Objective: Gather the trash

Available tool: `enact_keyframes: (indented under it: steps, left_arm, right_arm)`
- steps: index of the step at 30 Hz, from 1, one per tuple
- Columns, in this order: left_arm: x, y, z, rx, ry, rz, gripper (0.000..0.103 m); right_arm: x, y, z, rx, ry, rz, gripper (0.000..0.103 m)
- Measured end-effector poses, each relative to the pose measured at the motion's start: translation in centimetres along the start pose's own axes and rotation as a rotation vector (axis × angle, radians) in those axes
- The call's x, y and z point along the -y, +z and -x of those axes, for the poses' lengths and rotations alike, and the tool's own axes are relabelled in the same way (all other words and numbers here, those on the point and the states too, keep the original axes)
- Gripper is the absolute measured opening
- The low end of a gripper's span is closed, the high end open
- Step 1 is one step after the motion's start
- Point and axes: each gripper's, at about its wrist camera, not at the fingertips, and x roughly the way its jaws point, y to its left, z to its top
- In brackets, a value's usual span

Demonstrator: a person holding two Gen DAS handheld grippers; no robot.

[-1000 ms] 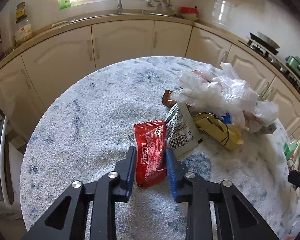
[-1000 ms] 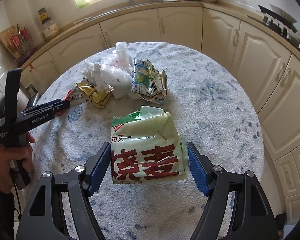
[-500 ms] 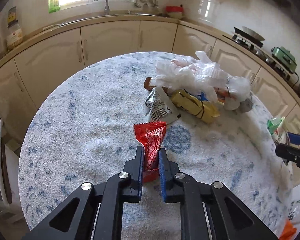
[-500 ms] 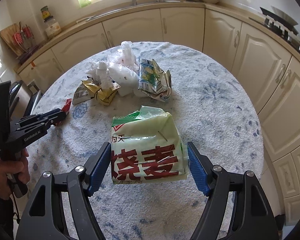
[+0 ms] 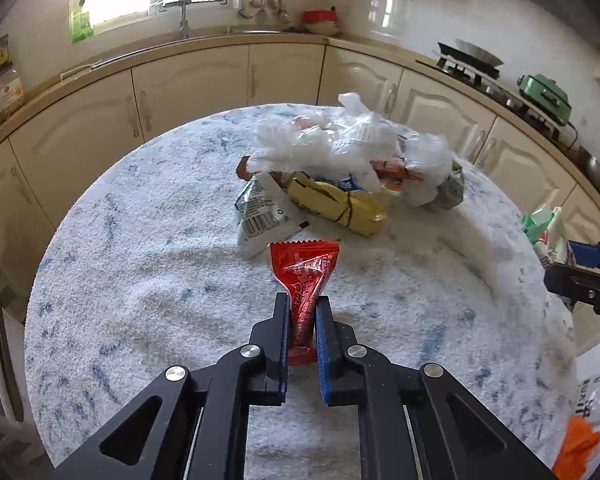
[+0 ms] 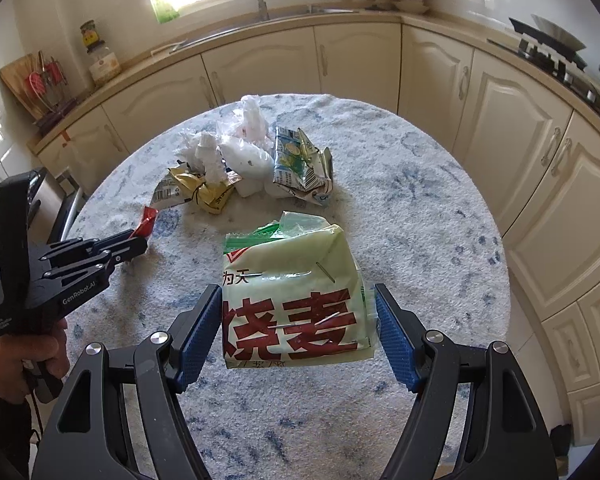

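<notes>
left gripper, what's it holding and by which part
The left gripper is shut on the red wrapper, pinching its lower, near end; the serrated top edge sticks out free.

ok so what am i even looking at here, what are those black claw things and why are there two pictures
There is no robot here. A person holds one hand-held gripper in each hand, and each carries a wide-angle camera looking out along its two fingers. That gives two pictures of the same kitchen table.

The left camera's picture shows the left hand-held gripper shut on a red wrapper. The right camera's picture shows the right hand-held gripper with a pale green food bag printed with red characters between its blue pads; the bag looks held, though contact is hard to confirm. The other gripper and the person's hand appear at that picture's left edge.

On the round table lies a pile of trash: crumpled clear plastic, a gold wrapper, a white wrapper with a barcode and a crushed drink carton.
</notes>
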Motion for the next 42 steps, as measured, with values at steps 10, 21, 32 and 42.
enact_keyframes:
  steps: [10,21,32,42]
  left_arm:
    - [7.2,1.4,6.5,0.118,-0.079,-0.077,0.008]
    - [17.8,2.3,11.7,0.208,-0.233,-0.258,0.008]
    - [29.6,2.4,9.3,0.149,-0.42,-0.418,0.008]
    - [41.1,1.0,-1.9,-0.125,-0.533,-0.532,0.008]
  right_arm:
    - [3.2,-0.3,5.5,0.103,-0.028,-0.07,0.075]
    - [11.6,-3.1,14.6,0.244,-0.161,-0.233,0.075]
    - [21.5,-10.9,19.8,0.256,-0.326,-0.464,0.075]
    - [29.8,-18.7,16.6,0.127,-0.365,-0.67,0.075]
